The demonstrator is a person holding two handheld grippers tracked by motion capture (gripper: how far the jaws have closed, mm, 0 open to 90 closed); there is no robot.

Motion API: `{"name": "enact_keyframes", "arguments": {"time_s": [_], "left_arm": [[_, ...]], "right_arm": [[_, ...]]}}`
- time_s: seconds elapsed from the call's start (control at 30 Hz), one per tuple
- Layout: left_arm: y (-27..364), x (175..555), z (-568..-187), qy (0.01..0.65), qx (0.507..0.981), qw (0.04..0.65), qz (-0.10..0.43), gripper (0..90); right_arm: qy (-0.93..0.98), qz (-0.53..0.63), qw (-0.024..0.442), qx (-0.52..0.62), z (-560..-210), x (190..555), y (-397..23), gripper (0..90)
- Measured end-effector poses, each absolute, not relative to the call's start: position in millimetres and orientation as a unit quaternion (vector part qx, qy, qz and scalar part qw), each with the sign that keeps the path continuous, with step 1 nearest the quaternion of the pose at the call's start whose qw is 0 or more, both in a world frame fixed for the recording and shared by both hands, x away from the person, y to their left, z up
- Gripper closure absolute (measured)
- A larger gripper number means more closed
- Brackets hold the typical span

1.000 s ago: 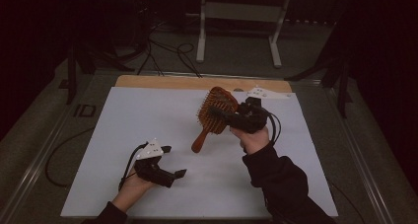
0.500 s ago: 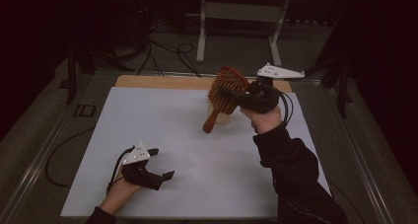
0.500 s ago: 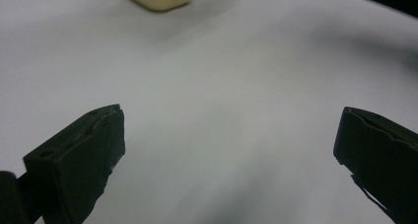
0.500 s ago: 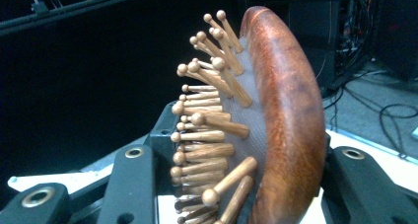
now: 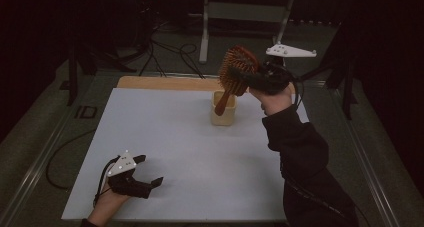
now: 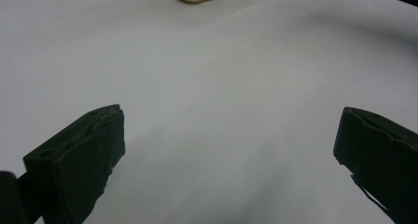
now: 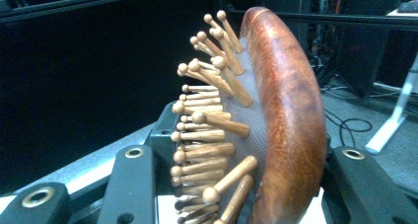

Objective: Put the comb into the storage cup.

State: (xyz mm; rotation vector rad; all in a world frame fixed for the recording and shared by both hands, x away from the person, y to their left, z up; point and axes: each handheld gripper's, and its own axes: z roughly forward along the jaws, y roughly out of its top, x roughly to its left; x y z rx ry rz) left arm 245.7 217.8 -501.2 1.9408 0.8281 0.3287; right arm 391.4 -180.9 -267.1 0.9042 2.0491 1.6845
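1. From above, your right gripper (image 5: 250,79) clamps the wooden hairbrush (image 5: 235,74) by its head, handle hanging over the cream cup (image 5: 223,115).
2. Your right gripper view adds the brush's pegs.
3. Your left gripper (image 5: 147,174) rests with jaws apart, nothing between them, near the white table's (image 5: 200,162) front edge.

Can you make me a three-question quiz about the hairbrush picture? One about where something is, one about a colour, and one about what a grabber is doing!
1. Where is the hairbrush?
A. Lying flat on the table
B. Held up in the air, handle down over the cup
C. On the floor

2. What colour is the cup?
A. Pale cream
B. Bright blue
C. Black

3. What is the left gripper doing?
A. Squeezing the cup
B. Holding the hairbrush
C. Open, with nothing between its jaws

Answers:
1. B, the right gripper clamps the brush head above the cup.
2. A, it looks pale cream on the white table.
3. C, its jaws stand wide apart over bare table.
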Motion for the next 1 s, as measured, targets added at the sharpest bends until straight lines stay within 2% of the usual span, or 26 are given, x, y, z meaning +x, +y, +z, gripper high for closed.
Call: {"name": "enact_keyframes", "arguments": {"time_s": [0.47,0.63,1.0], "left_arm": [[224,242,-504,0.346,0.777,0.506,0.146,0.0],[223,243,-503,0.345,0.773,0.510,0.152,0.0],[222,242,-503,0.337,0.776,0.509,0.155,0.0]], "right_arm": [[0.703,0.585,0.202,0.350,-254,430,-181,50.9],[0.701,0.577,0.209,0.365,-264,440,-180,50.7],[0.707,0.554,0.213,0.385,-307,461,-172,50.7]]}}
